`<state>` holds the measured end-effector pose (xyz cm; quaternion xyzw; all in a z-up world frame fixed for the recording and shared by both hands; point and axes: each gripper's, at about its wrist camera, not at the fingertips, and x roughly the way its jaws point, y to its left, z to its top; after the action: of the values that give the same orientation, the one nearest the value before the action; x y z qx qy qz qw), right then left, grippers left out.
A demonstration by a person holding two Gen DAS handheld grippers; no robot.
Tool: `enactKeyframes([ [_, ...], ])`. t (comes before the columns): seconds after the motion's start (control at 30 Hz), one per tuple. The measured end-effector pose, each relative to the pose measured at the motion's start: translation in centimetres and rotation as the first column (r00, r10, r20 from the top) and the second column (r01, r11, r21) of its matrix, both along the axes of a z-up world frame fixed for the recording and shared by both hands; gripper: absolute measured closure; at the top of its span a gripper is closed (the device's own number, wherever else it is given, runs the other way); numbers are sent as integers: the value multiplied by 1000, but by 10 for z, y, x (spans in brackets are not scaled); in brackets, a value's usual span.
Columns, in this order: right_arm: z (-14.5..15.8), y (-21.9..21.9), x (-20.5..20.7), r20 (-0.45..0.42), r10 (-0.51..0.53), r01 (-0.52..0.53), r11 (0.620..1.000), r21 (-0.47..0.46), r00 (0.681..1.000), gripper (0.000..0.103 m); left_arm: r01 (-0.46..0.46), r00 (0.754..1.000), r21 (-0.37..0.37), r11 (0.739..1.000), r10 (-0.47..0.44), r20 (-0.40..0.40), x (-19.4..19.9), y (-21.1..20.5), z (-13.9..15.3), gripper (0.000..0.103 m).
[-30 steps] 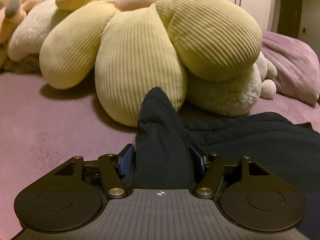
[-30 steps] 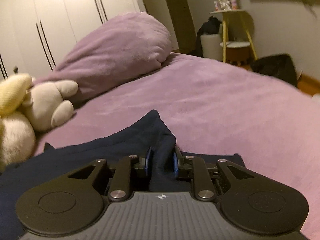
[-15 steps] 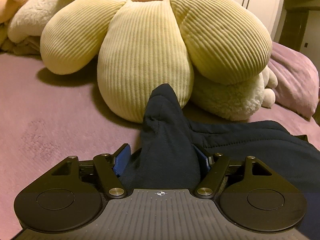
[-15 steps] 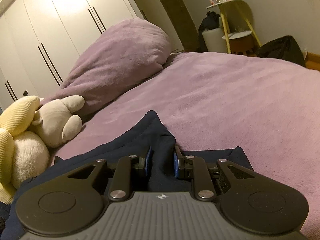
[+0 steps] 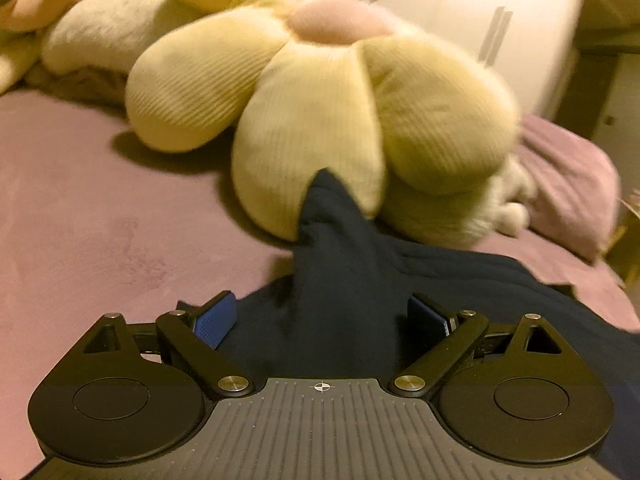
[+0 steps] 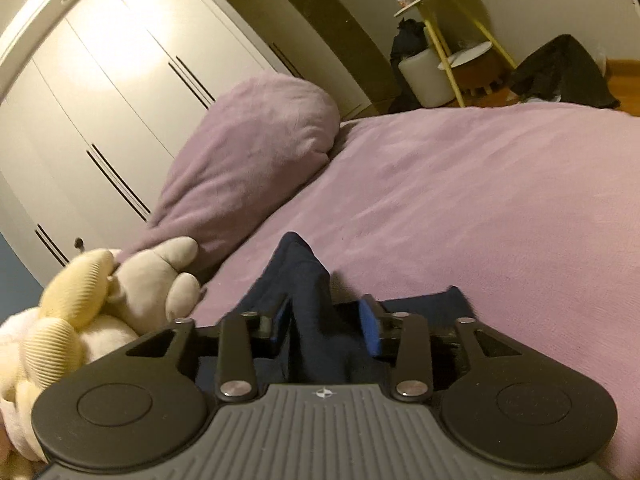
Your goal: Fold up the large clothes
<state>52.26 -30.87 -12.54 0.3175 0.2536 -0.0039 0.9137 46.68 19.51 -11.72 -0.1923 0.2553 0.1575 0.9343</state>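
Note:
A dark navy garment (image 5: 460, 280) lies on the purple bed cover (image 5: 100, 220). One peaked fold of it stands up between the blue pads (image 5: 216, 320) of my left gripper (image 5: 322, 318). Those jaws are opening wide, and the left pad is clear of the cloth. In the right wrist view another peak of the garment (image 6: 304, 276) stands between the jaws of my right gripper (image 6: 325, 323). They are opening too, with a gap showing beside the right pad (image 6: 368, 326). The cloth sags loose in both.
A big yellow flower pillow (image 5: 320, 100) and pale plush toys (image 6: 148, 284) lie just beyond the garment. A purple pillow (image 6: 256, 152) leans near the white wardrobe (image 6: 100, 80). Bare bed cover (image 6: 480, 200) stretches right; a yellow side table (image 6: 440, 8) stands beyond.
Both grippers' jaws have spread apart and let go of the garment's folds. Both hands have shifted, so the flower pillow looks farther off, and the right view has tilted.

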Motion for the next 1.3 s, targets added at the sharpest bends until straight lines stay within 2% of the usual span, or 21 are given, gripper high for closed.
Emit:
enactKeyframes([
  [0.1,11,2,-19,35,68,-69,998,14,997,58,70,997,-7,998,-70,36,-20,-14,2,6],
  [0.17,21,15,-30,61,134,-132,990,-40,989,58,89,995,38,995,-90,44,-25,-23,-2,4],
  [0.27,35,40,-42,106,255,-248,966,-70,961,58,80,997,25,996,-80,5,-15,-21,-9,2],
  [0.37,37,63,-44,125,344,-325,934,-147,931,58,61,998,0,998,-61,-3,-9,-14,-14,1],
  [0.43,27,64,-37,80,315,-298,938,-175,946,60,43,999,-9,999,-43,-9,-5,-11,-16,1],
  [0.5,18,54,-30,38,234,-223,958,-181,972,61,33,999,-15,999,-33,-9,-3,-9,-18,1],
  [0.57,10,35,-22,3,164,-162,979,-121,987,72,35,999,-26,999,-35,-2,-2,-7,-20,0],
  [0.67,1,4,-19,7,97,-96,994,-51,995,72,29,1000,-54,998,-29,8,-4,-2,-22,0],
  [0.8,-8,-9,-21,24,82,-83,997,6,996,72,13,1000,-77,997,-12,20,-6,2,-24,0],
  [0.97,-16,-22,-20,0,87,-86,992,89,996,71,-23,999,-31,999,22,-46,-9,-3,-12,0],
  [1.03,-9,-24,-21,-35,103,-100,993,68,994,71,-21,998,-24,999,20,-65,-20,-3,-4,1],
  [1.1,5,-25,-32,-63,98,-96,994,44,993,65,53,996,-33,998,-55,-67,-41,-3,1,1],
  [1.13,12,-28,-43,-65,96,-95,995,20,993,59,87,994,-32,996,-89,-56,-57,-3,1,1],
  [1.17,19,-32,-59,-64,99,-100,995,-14,993,48,102,994,-25,994,-104,-47,-72,-3,1,1],
  [1.2,21,-37,-75,-65,101,-103,994,-36,993,45,108,992,-34,994,-110,-57,-85,-2,0,1],
  [1.3,15,-59,-130,-99,101,-102,995,-4,990,44,90,990,-177,980,-107,-91,-128,6,-11,1],
])
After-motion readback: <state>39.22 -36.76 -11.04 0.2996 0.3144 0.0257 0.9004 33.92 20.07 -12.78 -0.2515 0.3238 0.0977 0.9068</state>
